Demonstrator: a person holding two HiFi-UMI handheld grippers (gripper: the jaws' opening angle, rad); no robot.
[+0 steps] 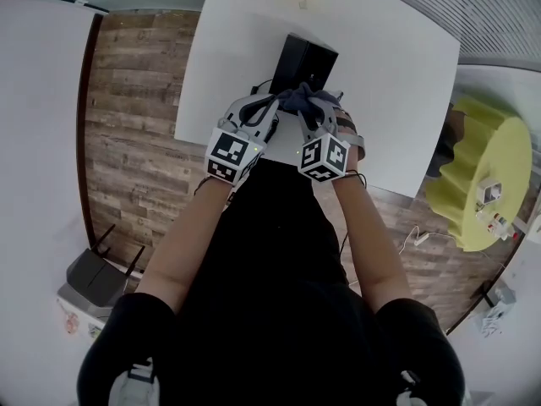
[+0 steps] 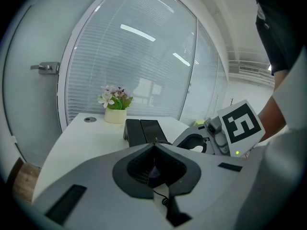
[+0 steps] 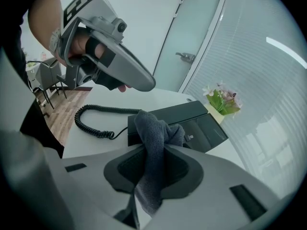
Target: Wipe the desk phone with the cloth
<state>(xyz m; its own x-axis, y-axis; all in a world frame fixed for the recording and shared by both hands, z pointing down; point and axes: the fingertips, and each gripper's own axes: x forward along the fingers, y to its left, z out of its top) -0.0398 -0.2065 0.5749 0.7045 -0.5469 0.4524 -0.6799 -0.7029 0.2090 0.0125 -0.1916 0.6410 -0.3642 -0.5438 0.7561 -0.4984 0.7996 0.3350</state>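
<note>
Right tongs [image 3: 154, 150] clamped on grey cloth [image 3: 149, 127], left tongs [image 2: 154, 144] closed, empty, black desk phone [image 3: 184, 114] (logo unreadable)

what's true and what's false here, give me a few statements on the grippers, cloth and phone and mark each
1. The right gripper is shut on the cloth. True.
2. The desk phone is white. False: it is black.
3. A coiled cord lies on the table beside the phone. True.
4. The potted flowers stand on the floor. False: the flower pot stands on the table, beyond the phone.
5. The left gripper holds the cloth. False: its jaws are together with no cloth between them; the cloth is in the right gripper.
</note>
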